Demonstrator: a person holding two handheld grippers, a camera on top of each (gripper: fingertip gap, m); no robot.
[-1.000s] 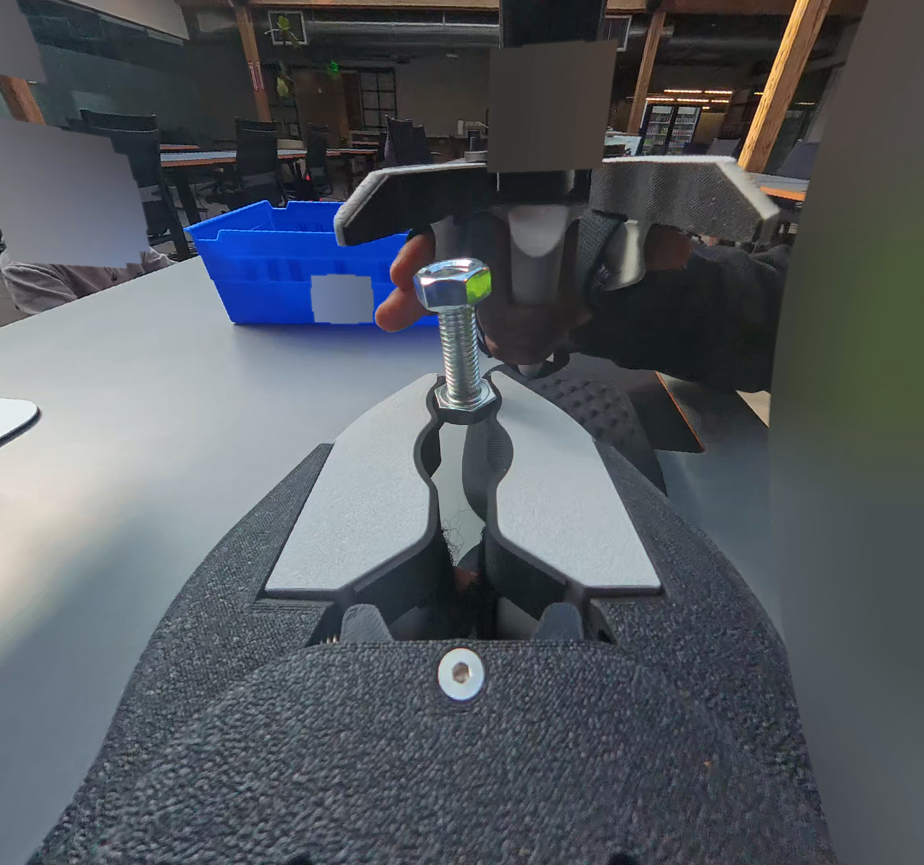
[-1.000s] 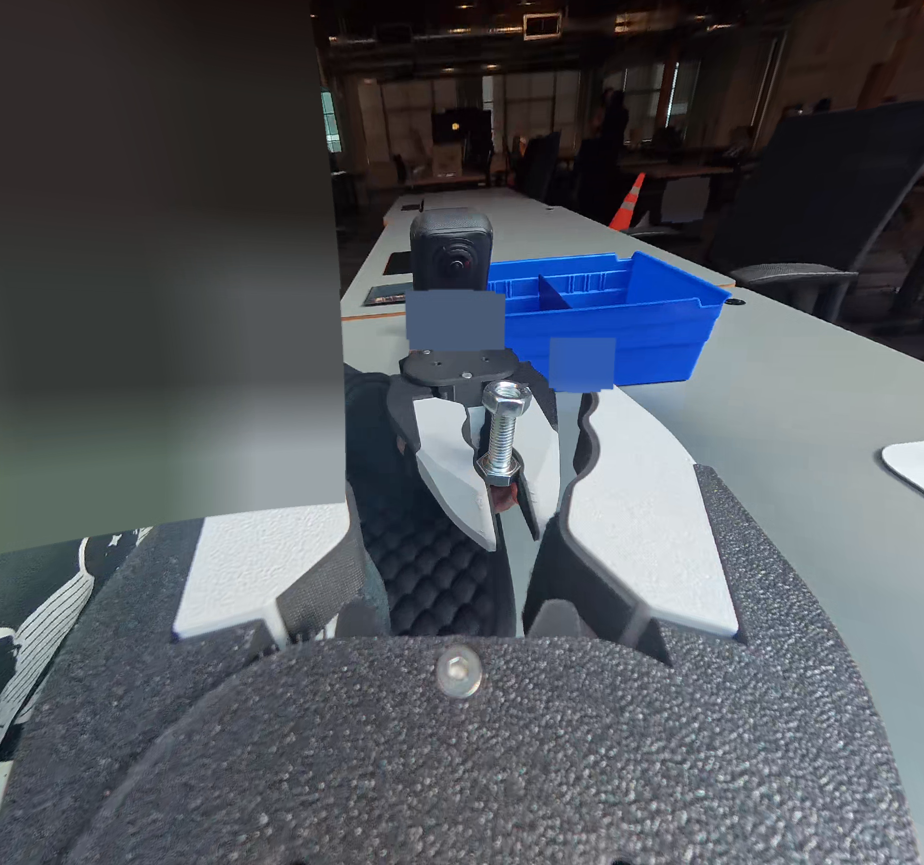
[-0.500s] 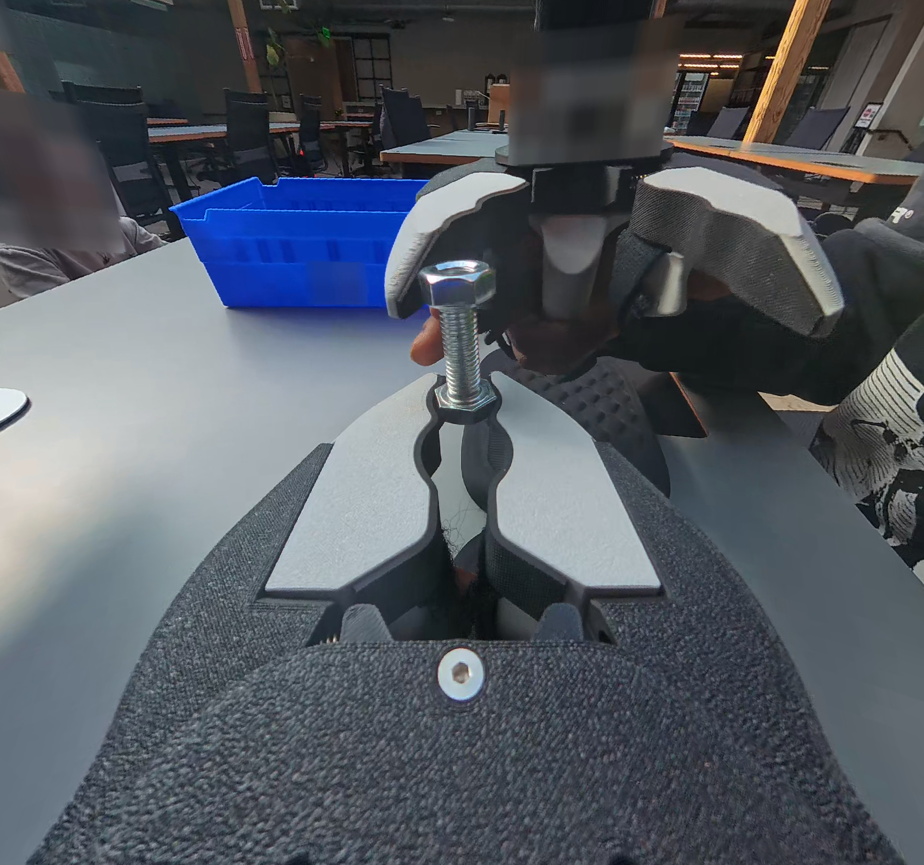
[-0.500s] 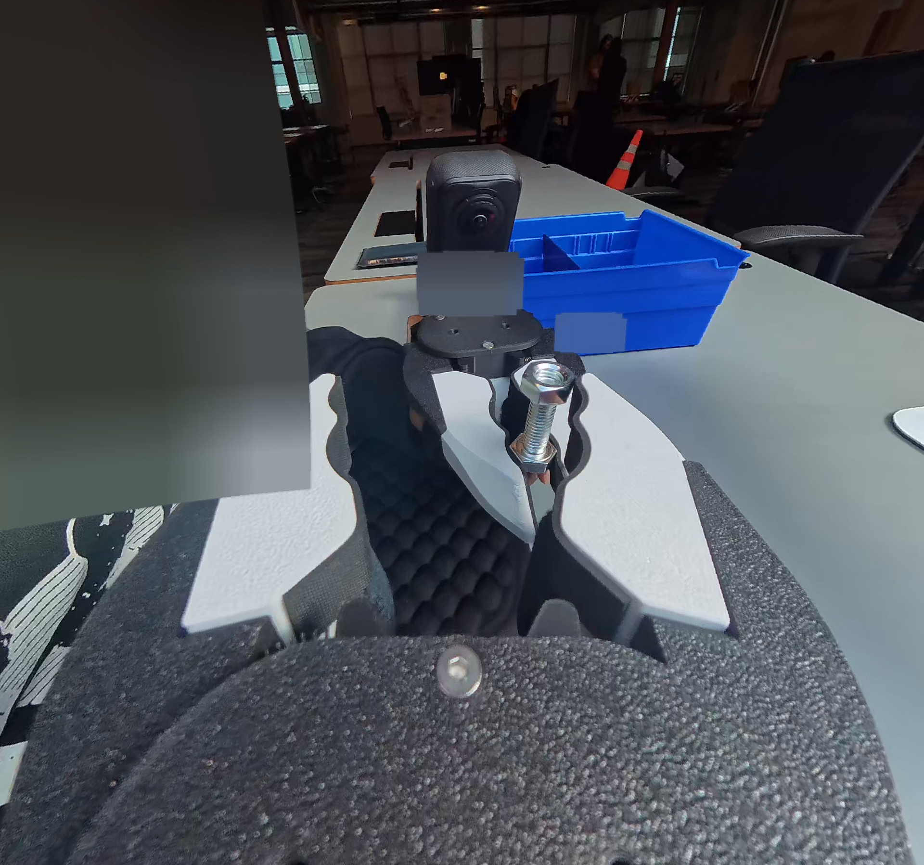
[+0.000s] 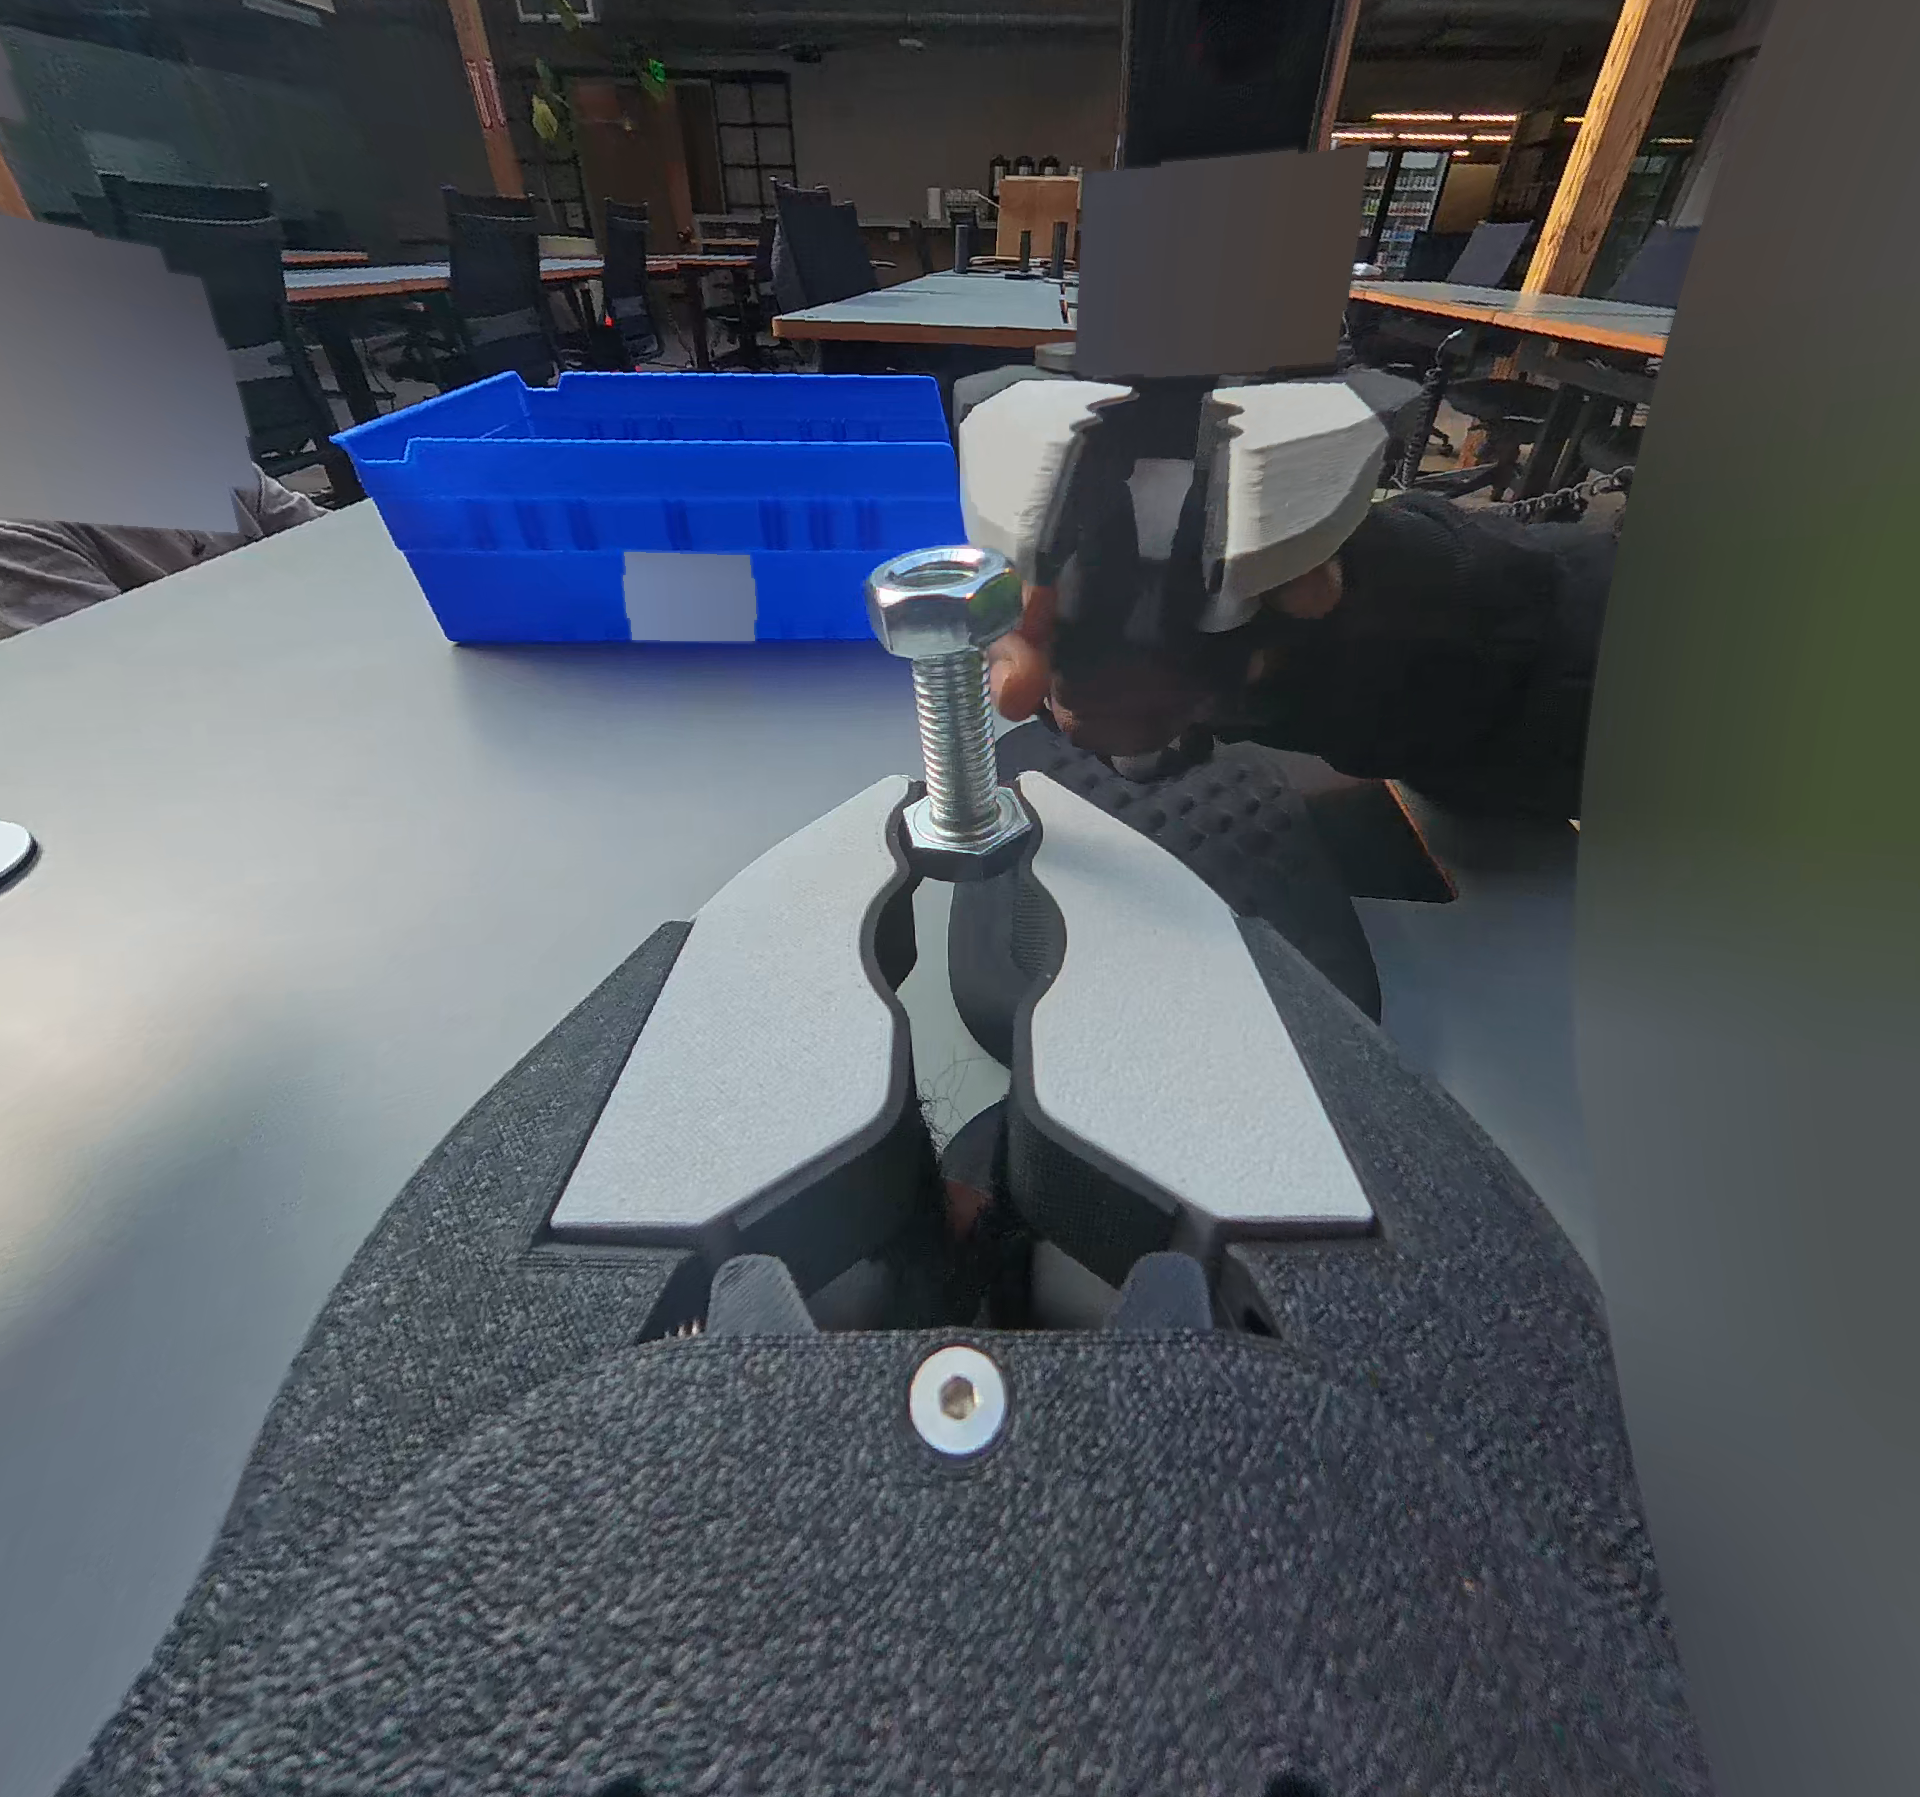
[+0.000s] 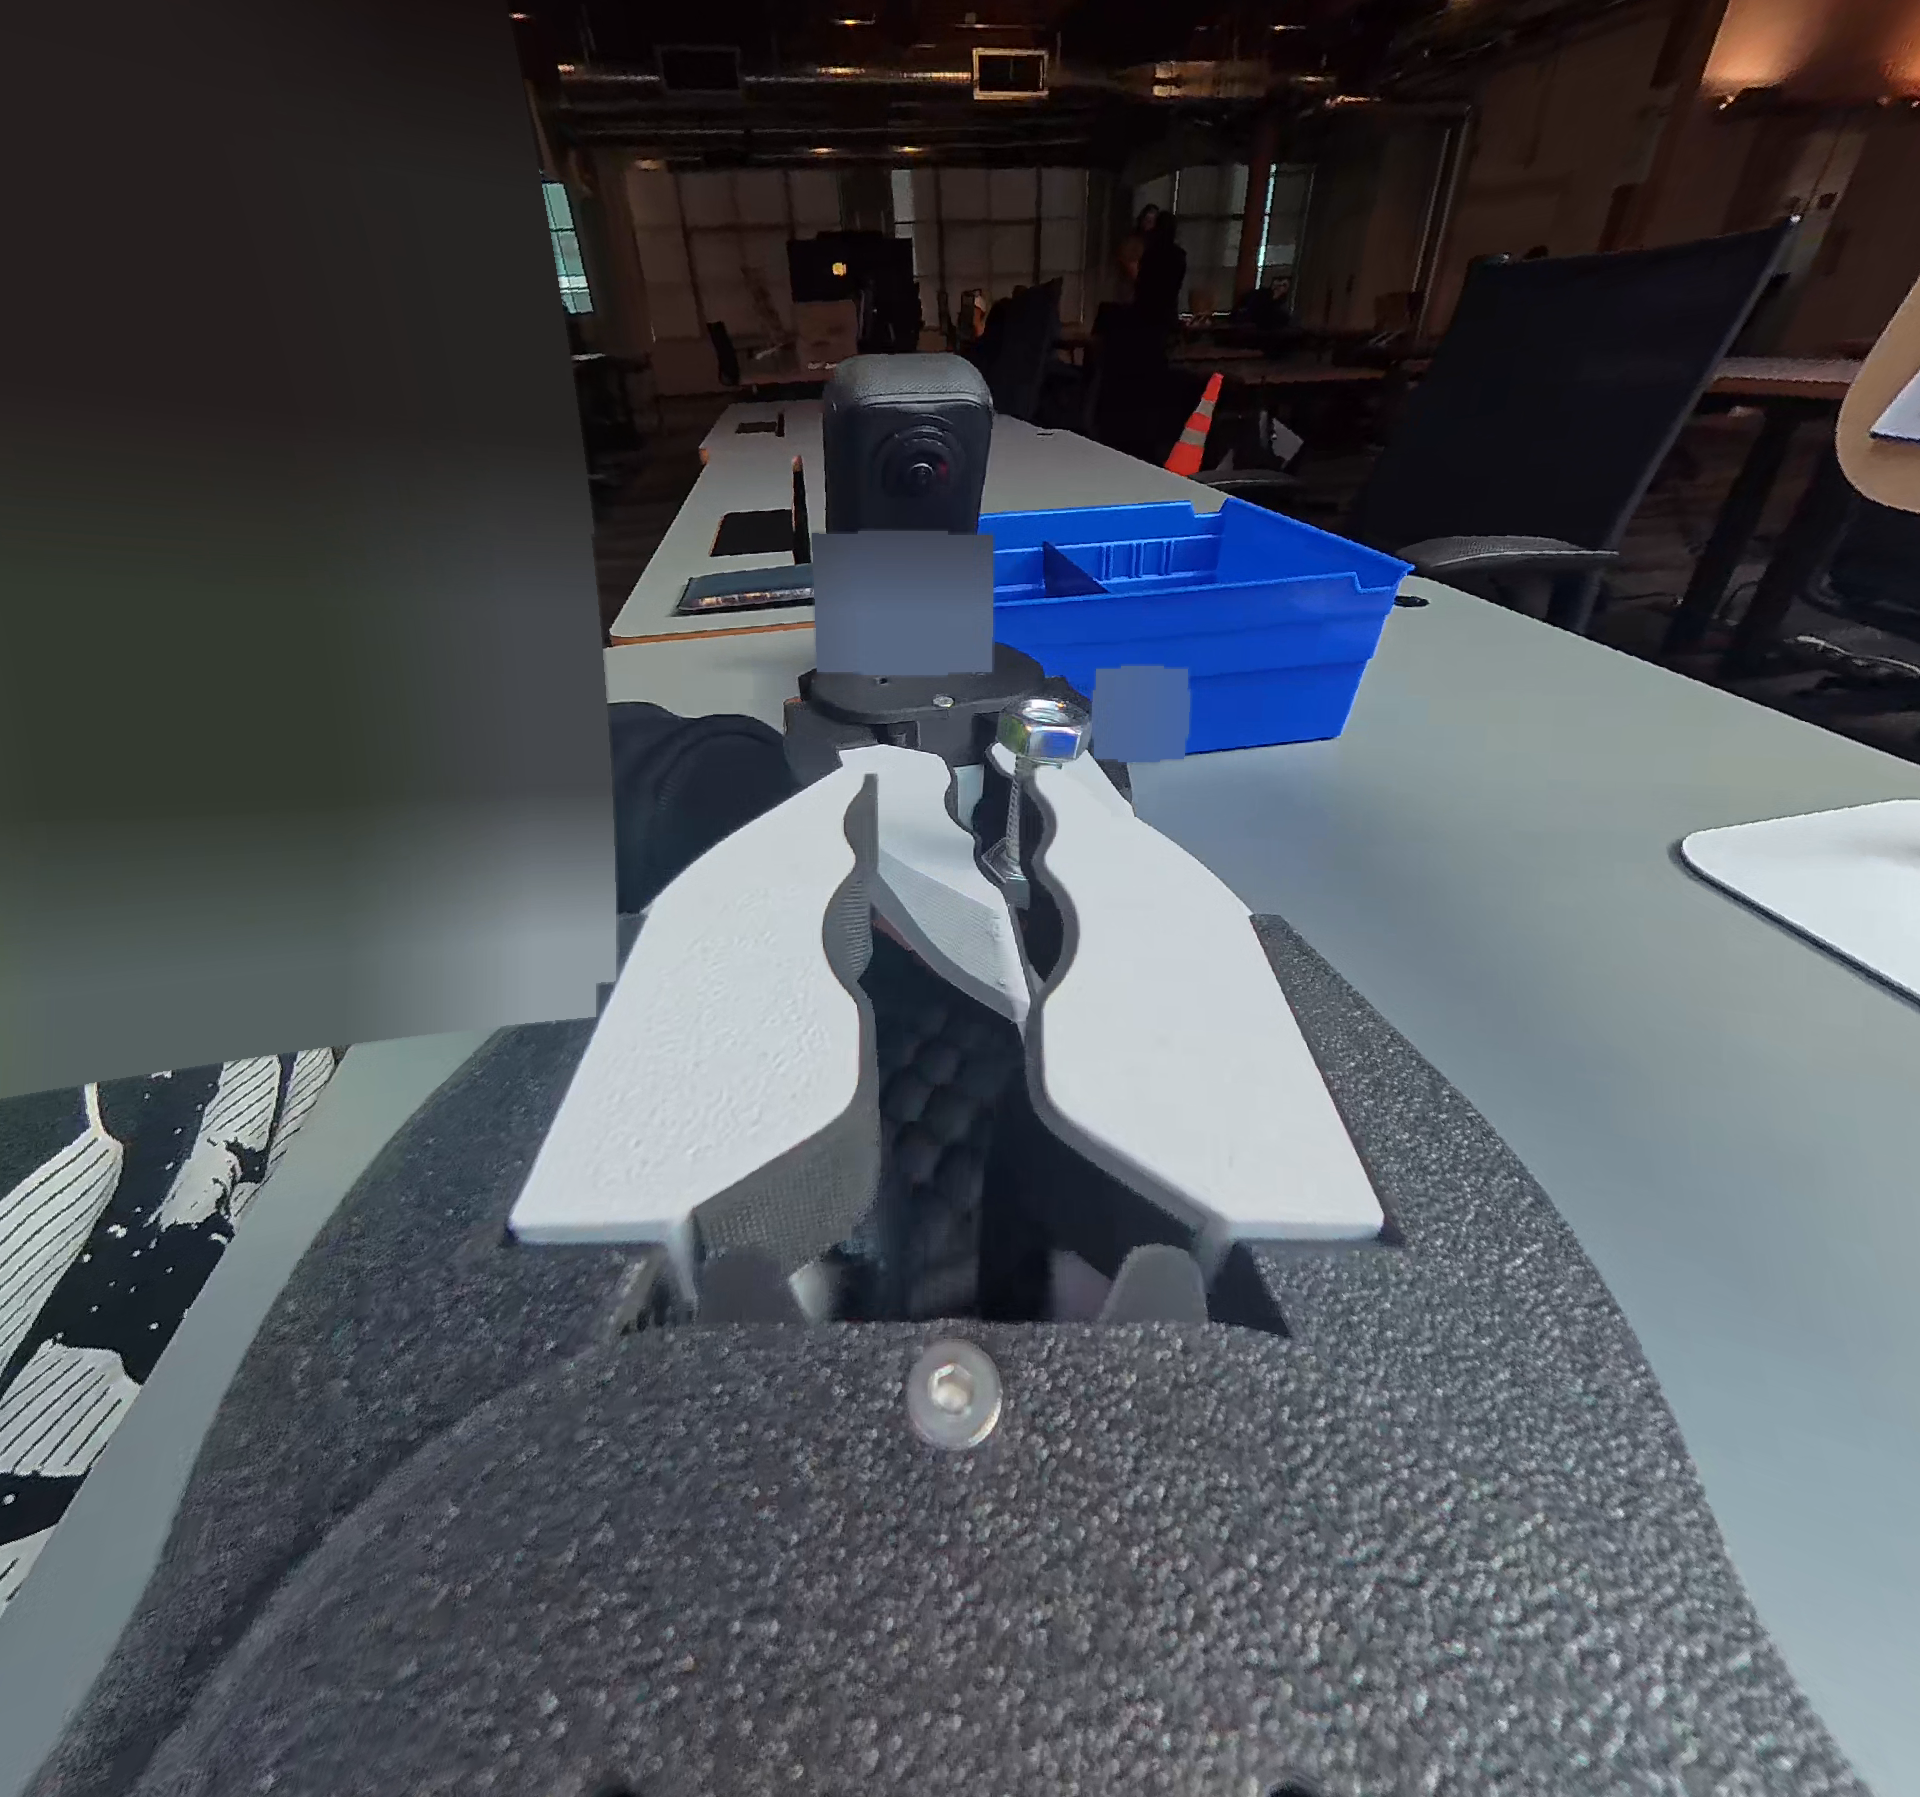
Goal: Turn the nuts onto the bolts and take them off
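A steel bolt [image 5: 954,739] stands upright with a hex nut [image 5: 945,599] at the top of its thread. My left gripper [image 5: 966,817] is shut on the bolt's lower hex end. My right gripper [image 5: 1153,521], held in a black-gloved hand [image 5: 1434,667], faces me just behind and to the right of the nut, with its fingers a little apart and empty. In the right wrist view my right gripper [image 6: 982,781] is open, with the left gripper's finger [image 6: 935,916] showing in the gap. The nut [image 6: 1044,729] sits just above its right fingertip; I cannot tell if they touch.
A blue divided bin [image 5: 665,521] stands on the grey table [image 5: 312,864] behind the bolt, also in the right wrist view [image 6: 1299,558]. A white pad [image 6: 1818,874] lies to the right. A person's sleeve [image 5: 62,563] rests at the table's far left. My hands' fingertips stand some 5 centimeters from each other.
My right gripper's fingers have come much closer together and it has levelled out near the nut. My left gripper still holds the bolt the same way.
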